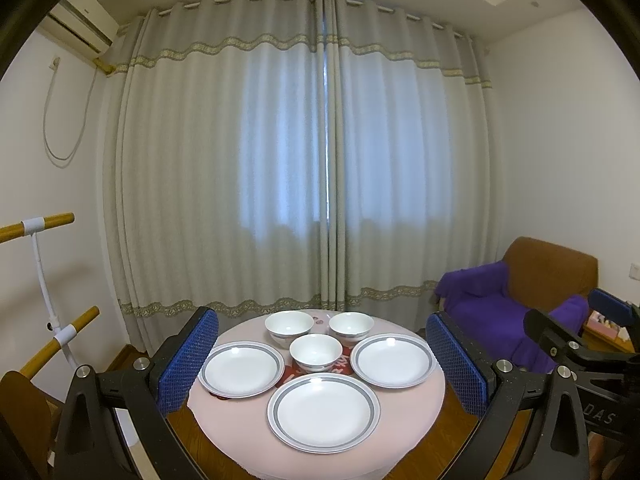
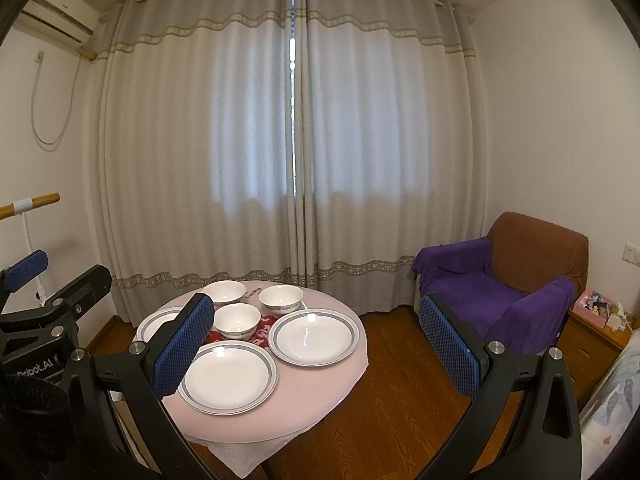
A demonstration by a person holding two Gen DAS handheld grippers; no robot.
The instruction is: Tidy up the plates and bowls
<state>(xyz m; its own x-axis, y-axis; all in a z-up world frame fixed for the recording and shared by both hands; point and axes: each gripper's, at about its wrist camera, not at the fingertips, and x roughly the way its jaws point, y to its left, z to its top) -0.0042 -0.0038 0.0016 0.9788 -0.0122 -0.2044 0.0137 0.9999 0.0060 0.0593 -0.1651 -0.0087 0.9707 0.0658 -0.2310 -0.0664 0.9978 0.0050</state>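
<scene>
A round table with a pink cloth (image 1: 240, 432) (image 2: 280, 412) carries three white plates with grey rims: left plate (image 1: 241, 369) (image 2: 158, 324), front plate (image 1: 323, 411) (image 2: 228, 376), right plate (image 1: 393, 360) (image 2: 313, 336). Three white bowls cluster behind them: back left bowl (image 1: 289, 326) (image 2: 224, 292), back right bowl (image 1: 351, 327) (image 2: 281, 298), middle bowl (image 1: 316, 353) (image 2: 237, 320). My left gripper (image 1: 321, 316) hangs open before the table, holding nothing. My right gripper (image 2: 315, 300) is open too, right of the table; its left finger (image 2: 184, 344) hides part of the left plate.
A brown armchair under a purple blanket (image 1: 520, 312) (image 2: 500, 284) stands at the right. Grey curtains (image 2: 292, 140) fill the back wall. A white rack with wooden bars (image 1: 40, 224) stands at the left, a wooden nightstand (image 2: 592, 332) at the far right. Wood floor (image 2: 400, 400) lies between table and armchair.
</scene>
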